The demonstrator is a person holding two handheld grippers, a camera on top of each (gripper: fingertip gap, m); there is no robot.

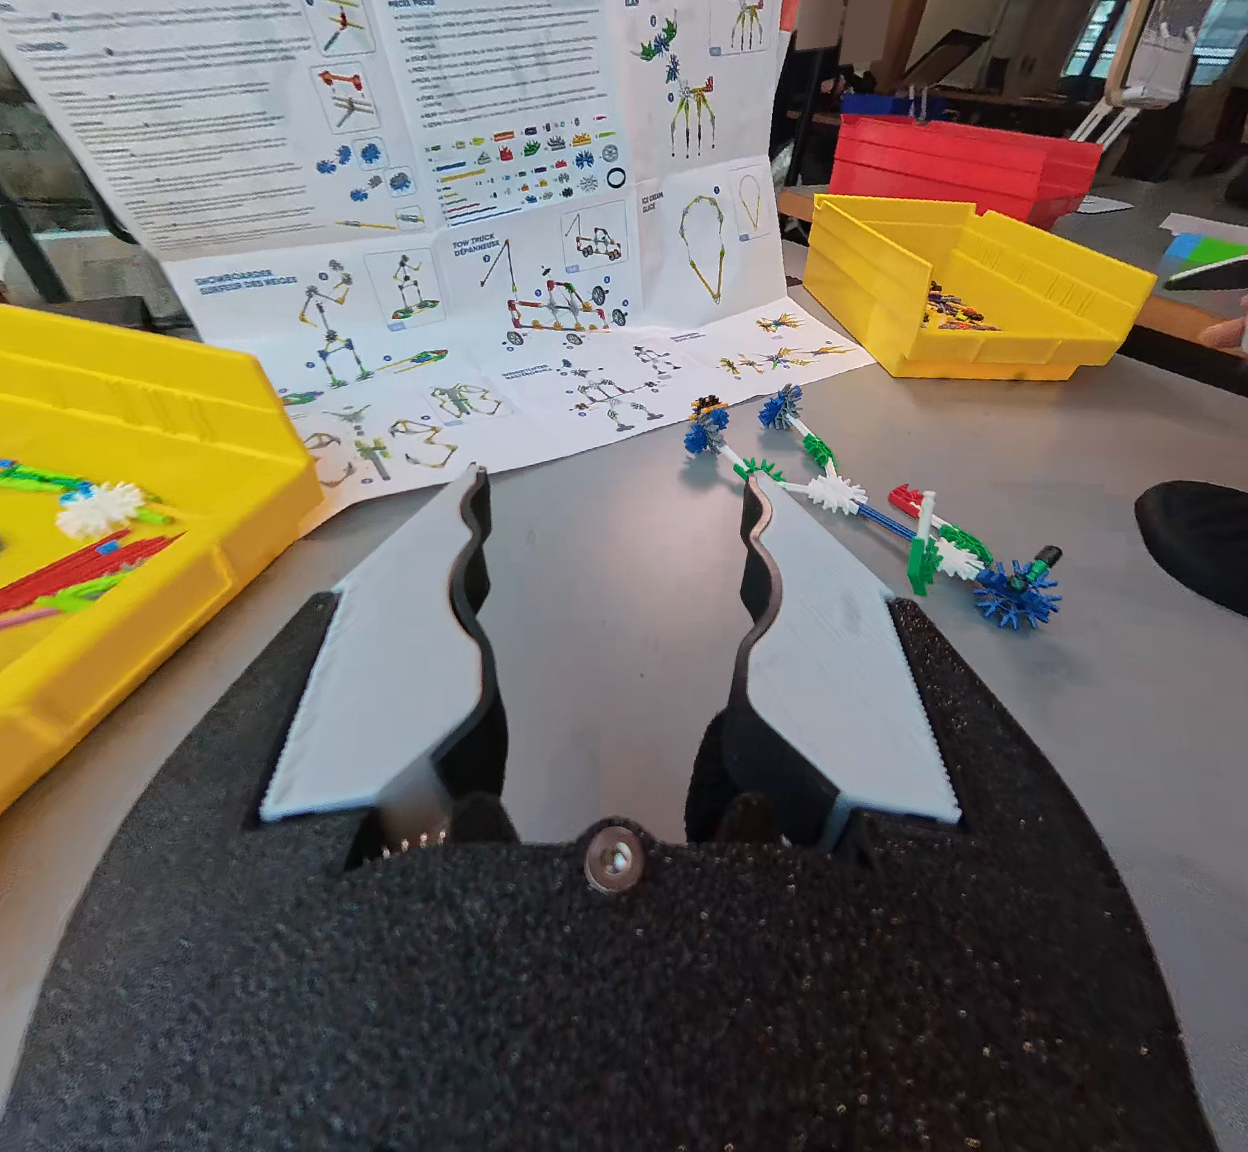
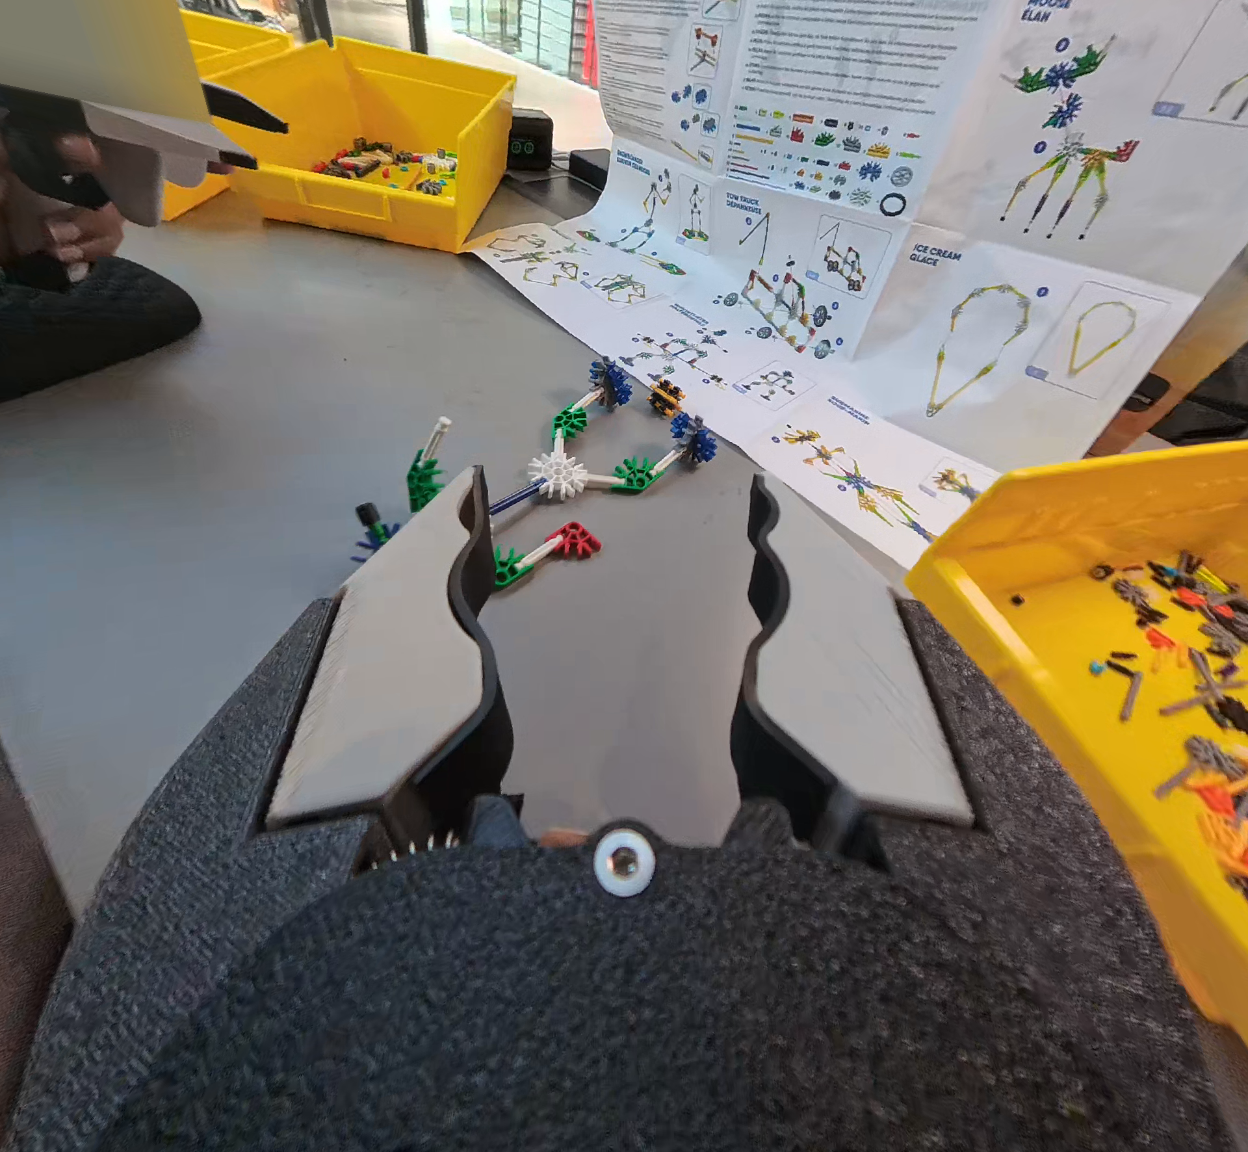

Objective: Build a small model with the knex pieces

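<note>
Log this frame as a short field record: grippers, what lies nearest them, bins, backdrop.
left gripper: open, empty, over bare table
right gripper: open, empty
nearest: rod-and-connector model, flat on the table, touched by neither
left bin: yellow, loose pieces inside
right bin: yellow, small pieces inside
backdrop: instruction sheet, propped up behind the model

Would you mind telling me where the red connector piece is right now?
In the right wrist view the red connector lies on the grey table, between the open right gripper fingertips, below the white snowflake hub.
</note>
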